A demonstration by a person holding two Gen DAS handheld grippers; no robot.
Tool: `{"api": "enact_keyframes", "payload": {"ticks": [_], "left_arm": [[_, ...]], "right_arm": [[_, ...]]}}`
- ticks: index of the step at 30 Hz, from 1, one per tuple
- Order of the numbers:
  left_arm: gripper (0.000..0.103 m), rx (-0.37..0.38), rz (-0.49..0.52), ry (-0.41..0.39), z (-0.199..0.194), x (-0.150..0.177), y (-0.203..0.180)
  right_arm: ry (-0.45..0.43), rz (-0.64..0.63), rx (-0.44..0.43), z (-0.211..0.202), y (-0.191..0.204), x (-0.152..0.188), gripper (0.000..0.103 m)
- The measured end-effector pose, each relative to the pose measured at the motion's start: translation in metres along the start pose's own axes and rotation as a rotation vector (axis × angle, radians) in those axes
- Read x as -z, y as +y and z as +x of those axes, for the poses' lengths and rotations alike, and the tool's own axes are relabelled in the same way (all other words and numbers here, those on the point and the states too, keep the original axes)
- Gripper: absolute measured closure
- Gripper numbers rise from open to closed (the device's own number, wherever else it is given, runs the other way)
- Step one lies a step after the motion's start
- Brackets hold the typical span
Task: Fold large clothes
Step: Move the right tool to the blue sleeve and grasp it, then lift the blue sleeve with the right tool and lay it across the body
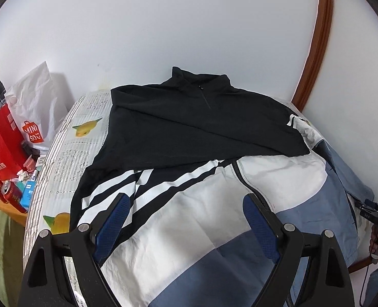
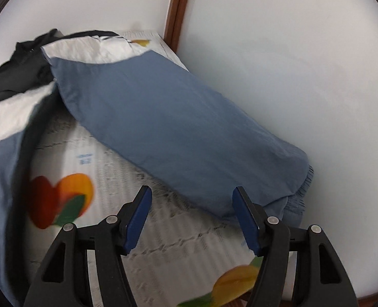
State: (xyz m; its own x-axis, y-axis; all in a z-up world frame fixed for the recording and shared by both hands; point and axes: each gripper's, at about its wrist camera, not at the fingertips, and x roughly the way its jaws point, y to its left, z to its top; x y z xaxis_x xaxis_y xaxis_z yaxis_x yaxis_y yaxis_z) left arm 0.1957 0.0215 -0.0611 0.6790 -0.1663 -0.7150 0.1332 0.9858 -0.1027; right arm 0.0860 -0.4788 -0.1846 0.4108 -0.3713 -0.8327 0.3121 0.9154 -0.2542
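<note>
Jacket (image 1: 189, 217), colour-blocked black, white and blue, lies spread on bed (image 1: 68, 153), one black sleeve already folded across chest. We find left gripper (image 1: 186, 213) wide open above white front panel, holding nothing. Right gripper (image 2: 191, 212) open partway, empty, poised just short of blue sleeve (image 2: 176, 122) stretched toward wall. We judge sleeve fold in hand; next move calls for closing on cuff (image 2: 295, 199), then carrying it across body.

Bright, soft daylight all over, with only faint shadows. Sharp and clear in the left wrist view. Smeared by blur in the right wrist view, most on the fruit print (image 2: 61, 199) near the left. Bent round, with dark corners, like a fishbowl.
</note>
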Motion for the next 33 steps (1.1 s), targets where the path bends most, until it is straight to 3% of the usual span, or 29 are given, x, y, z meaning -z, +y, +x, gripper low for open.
{"api": "enact_keyframes", "payload": {"ticks": [3, 4, 5, 7, 10, 18, 23, 28, 33], "left_arm": [[0.014, -0.019, -0.004, 0.009, 0.0, 0.003, 0.004], [0.014, -0.026, -0.004, 0.01, -0.001, 0.005, 0.005], [0.014, -0.035, -0.004, 0.012, -0.001, 0.006, 0.008], [0.014, -0.059, -0.007, 0.016, -0.001, 0.01, 0.015], [0.014, -0.121, -0.028, 0.022, -0.001, 0.019, 0.031], [0.014, -0.162, -0.097, 0.082, 0.009, 0.045, 0.082], [0.014, -0.225, -0.113, 0.094, 0.015, 0.056, 0.103], [0.014, -0.201, -0.152, 0.103, 0.019, 0.061, 0.122], [0.014, -0.161, -0.17, 0.086, 0.019, 0.062, 0.131]], "right_arm": [[-0.012, 0.022, -0.006, 0.003, -0.007, -0.004, 0.04], [-0.017, 0.033, -0.006, 0.004, -0.009, -0.005, 0.05], [-0.014, 0.036, -0.011, 0.005, -0.009, -0.006, 0.073], [-0.005, 0.028, -0.022, 0.009, -0.006, -0.013, 0.097], [-0.056, 0.015, 0.026, -0.005, 0.001, -0.023, 0.099], [-0.265, 0.003, -0.02, -0.086, 0.037, -0.076, 0.099], [-0.381, -0.021, -0.122, -0.13, 0.089, -0.126, 0.099], [-0.484, -0.092, -0.276, -0.164, 0.165, -0.168, 0.1], [-0.54, -0.207, -0.393, -0.185, 0.249, -0.184, 0.1]]}}
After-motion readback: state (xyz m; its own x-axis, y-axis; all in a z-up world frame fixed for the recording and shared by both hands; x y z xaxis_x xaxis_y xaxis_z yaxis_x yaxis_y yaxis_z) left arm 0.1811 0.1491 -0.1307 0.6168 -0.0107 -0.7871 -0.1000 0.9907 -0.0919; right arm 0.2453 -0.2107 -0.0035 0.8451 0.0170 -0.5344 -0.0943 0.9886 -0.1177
